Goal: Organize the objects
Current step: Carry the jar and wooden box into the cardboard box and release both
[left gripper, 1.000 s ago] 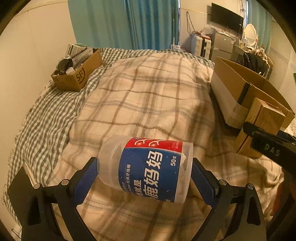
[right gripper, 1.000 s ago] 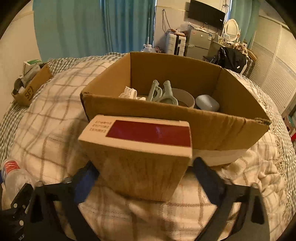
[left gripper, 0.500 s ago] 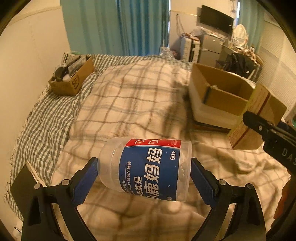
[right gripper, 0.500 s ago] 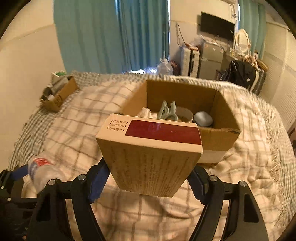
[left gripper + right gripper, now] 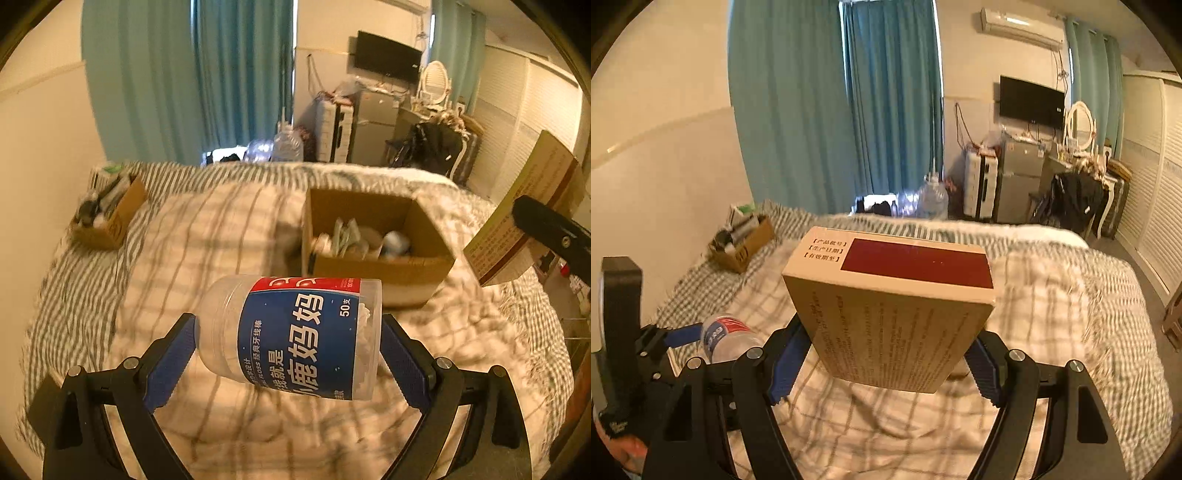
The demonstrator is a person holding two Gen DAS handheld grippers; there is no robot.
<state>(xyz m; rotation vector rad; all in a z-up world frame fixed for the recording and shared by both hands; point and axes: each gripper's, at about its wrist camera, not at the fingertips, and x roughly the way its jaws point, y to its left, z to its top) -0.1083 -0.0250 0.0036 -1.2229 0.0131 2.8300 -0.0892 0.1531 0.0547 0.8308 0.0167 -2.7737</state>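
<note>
My left gripper point(image 5: 288, 332) is shut on a clear plastic jar with a blue and red label point(image 5: 295, 332), held sideways above the plaid blanket. My right gripper point(image 5: 886, 343) is shut on a tan carton with a dark red panel point(image 5: 894, 310), held high above the bed. The carton also shows at the right edge of the left wrist view point(image 5: 524, 221). The jar shows low left in the right wrist view point(image 5: 724, 338). An open cardboard box point(image 5: 373, 243) with several small items lies on the bed, beyond the jar; the carton hides it in the right wrist view.
A smaller cardboard box point(image 5: 107, 218) full of items sits at the bed's far left; it also shows in the right wrist view point(image 5: 742, 243). Teal curtains point(image 5: 886, 103), a TV, suitcases and a dresser stand beyond the bed. A wall runs along the left.
Both grippers have risen and pulled back from the open box with their loads. The carton is now much higher, and the open box looks smaller and farther away.
</note>
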